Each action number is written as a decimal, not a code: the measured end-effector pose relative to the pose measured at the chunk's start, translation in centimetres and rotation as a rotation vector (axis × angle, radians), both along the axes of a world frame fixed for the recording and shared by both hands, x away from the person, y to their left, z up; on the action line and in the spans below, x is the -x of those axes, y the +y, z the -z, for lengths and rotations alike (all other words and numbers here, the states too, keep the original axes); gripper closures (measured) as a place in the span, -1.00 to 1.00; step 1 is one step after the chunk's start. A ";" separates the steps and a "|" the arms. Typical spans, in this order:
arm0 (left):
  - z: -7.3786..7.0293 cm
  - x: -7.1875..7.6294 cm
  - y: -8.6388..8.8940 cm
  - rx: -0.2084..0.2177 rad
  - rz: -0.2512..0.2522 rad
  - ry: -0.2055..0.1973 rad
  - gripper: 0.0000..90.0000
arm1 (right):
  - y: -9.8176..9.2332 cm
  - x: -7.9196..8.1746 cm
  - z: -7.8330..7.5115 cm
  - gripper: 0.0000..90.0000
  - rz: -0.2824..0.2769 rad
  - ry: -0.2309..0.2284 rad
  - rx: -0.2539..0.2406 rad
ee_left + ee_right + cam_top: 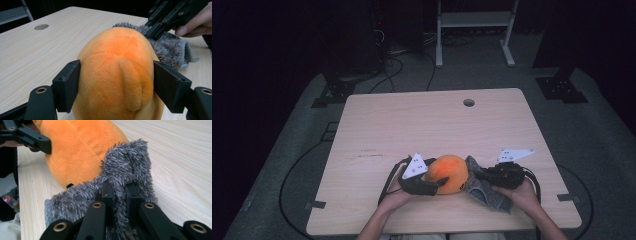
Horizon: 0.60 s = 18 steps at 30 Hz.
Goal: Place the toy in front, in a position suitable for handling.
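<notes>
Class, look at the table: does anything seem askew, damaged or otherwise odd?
Nothing is damaged or spilled. The one untidy thing is the grey cloth: it lies crumpled against the orange plush, with a fold pinched up in the right claw. The left claw brackets the plush squarely.

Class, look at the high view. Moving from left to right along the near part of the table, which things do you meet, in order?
Left gripper → orange plush toy → grey fuzzy cloth → right gripper, its body and the hand holding it lying furthest right.
</notes>
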<state>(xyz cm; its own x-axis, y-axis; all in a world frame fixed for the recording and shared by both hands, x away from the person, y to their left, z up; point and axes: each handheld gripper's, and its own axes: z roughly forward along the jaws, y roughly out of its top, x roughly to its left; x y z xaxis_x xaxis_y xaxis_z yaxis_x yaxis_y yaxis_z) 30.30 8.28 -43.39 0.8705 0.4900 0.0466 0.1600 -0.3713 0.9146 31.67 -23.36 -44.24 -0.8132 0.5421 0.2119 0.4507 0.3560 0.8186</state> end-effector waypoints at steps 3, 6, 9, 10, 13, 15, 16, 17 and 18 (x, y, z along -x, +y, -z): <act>0.2 0.2 0.4 -0.011 -0.005 0.000 -0.25 | 0.0 0.0 -0.5 0.79 0.002 -0.020 0.009; 0.4 0.5 0.8 -0.014 0.022 -0.017 -0.18 | -0.4 -0.1 -1.5 0.79 0.000 -0.037 -0.028; 0.4 0.7 0.7 -0.027 0.047 -0.033 -0.15 | 0.2 0.2 -2.8 0.79 -0.047 -0.070 -0.090; 0.4 0.8 0.7 -0.038 0.053 -0.038 -0.14 | 0.6 0.3 -3.2 0.79 -0.064 -0.076 -0.098; 0.4 0.8 1.2 -0.059 0.061 -0.033 -0.14 | 1.8 0.0 -3.1 0.79 -0.086 -0.085 -0.069; 0.5 0.7 1.8 -0.070 0.062 -0.023 -0.14 | 1.9 -0.5 -2.3 0.79 -0.085 -0.055 -0.064; 0.6 0.6 2.2 -0.069 0.062 -0.015 -0.14 | 1.8 -0.7 -1.8 0.79 -0.077 -0.040 -0.070; 0.6 0.5 2.4 -0.065 0.062 -0.005 -0.14 | 1.6 -0.8 -1.3 0.79 -0.068 -0.024 -0.059; 0.6 0.5 2.6 -0.064 0.062 0.000 -0.14 | 1.4 -0.9 -0.9 0.79 -0.059 -0.014 -0.042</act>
